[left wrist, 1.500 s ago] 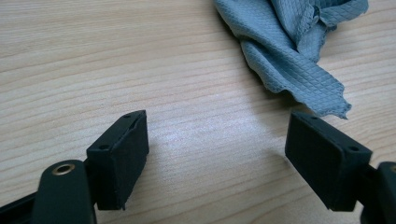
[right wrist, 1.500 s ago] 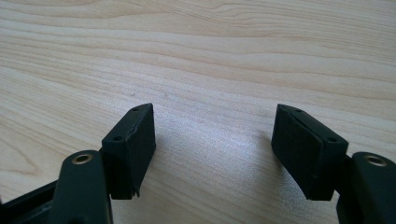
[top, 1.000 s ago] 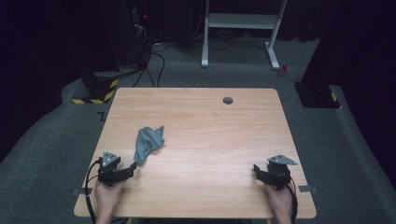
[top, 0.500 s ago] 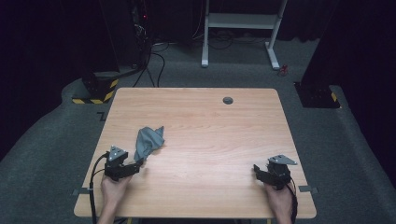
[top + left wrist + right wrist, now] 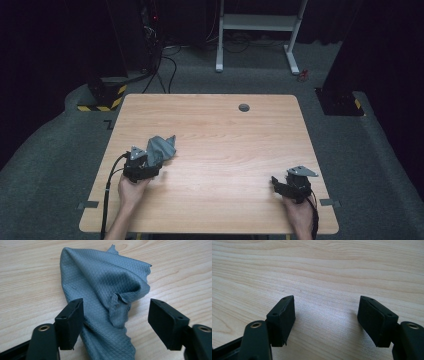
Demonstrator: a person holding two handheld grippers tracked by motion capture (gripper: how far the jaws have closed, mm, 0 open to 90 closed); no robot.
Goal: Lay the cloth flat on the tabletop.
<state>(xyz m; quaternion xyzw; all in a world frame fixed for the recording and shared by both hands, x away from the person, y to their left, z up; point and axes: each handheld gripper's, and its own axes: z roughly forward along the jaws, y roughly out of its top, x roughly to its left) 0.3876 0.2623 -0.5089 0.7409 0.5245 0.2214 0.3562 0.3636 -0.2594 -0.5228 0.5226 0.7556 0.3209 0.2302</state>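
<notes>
Two grippers: one in each hand, both low over the wooden table [image 5: 220, 130].
Left gripper [image 5: 115, 315]: jaws wide apart and just now narrowing a little; the grey cloth lies between them, pads not pressing on it, nothing gripped.
Left gripper, high view [image 5: 150, 167]: at the near-left part of the table, its tip right against the cloth's near edge, cable trailing back past the hand.
Grey cloth [image 5: 105, 287]: crumpled, quilted diamond weave, one frayed corner folded over at the middle; its near tail runs down between the jaws.
Grey cloth, high view [image 5: 161, 148]: a small bunched heap left of the table's centre, well apart from the right gripper.
Right gripper [image 5: 327, 312]: jaws spread wide over bare wood grain, nothing between them.
Right gripper, high view [image 5: 282, 182]: near the right front edge, grey three-cornered plate on top.
Writing: none readable on cloth, grippers or table.
High view alone: a dark round grommet [image 5: 244, 107] near the table's far edge, grey carpet, a white desk frame [image 5: 260, 22] and yellow-black striped feet [image 5: 102, 100] beyond.
</notes>
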